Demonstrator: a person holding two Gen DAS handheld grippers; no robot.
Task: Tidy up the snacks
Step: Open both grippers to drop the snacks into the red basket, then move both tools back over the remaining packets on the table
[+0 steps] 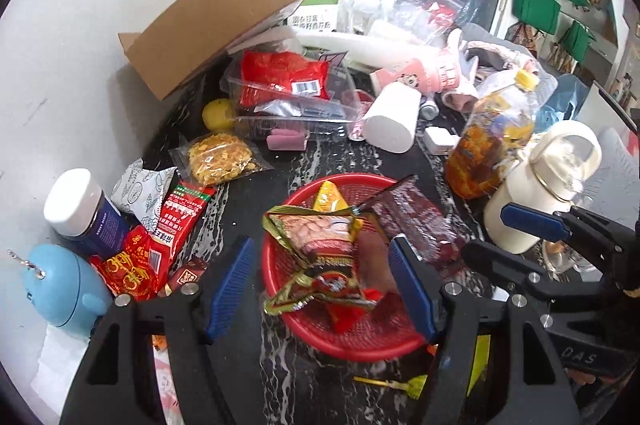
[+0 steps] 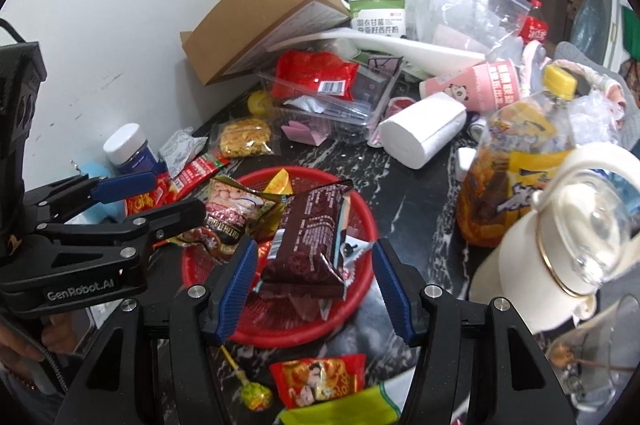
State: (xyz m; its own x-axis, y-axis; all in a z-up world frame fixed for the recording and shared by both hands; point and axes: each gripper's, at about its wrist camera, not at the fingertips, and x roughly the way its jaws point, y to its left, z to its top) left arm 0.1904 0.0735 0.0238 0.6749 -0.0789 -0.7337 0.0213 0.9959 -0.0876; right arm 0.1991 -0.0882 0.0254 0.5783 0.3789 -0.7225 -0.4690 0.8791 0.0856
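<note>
A red mesh basket point(image 1: 360, 339) point(image 2: 280, 329) sits on the dark marble table and holds several snack packets: a green-edged nut packet point(image 1: 316, 237) point(image 2: 236, 205), a dark brown wafer packet point(image 1: 416, 221) point(image 2: 310, 237) and a yellow packet point(image 1: 328, 195) point(image 2: 278, 181). My left gripper point(image 1: 320, 289) is open just above the nut packet, touching nothing. My right gripper point(image 2: 316, 289) is open around the lower end of the brown packet, which lies loose in the basket. Each gripper also shows in the other view, the left one point(image 2: 144, 197) and the right one point(image 1: 516, 237).
Loose snacks lie left of the basket: red sachets point(image 1: 160, 245), a yellow crumb bag point(image 1: 222, 157). In front lie a lollipop point(image 2: 254, 395) and a red candy pack point(image 2: 320, 379). A cream jug point(image 2: 560, 249), an orange drink bottle point(image 2: 512, 165), a paper roll point(image 2: 424, 133), a cardboard box point(image 1: 216, 21) crowd the table.
</note>
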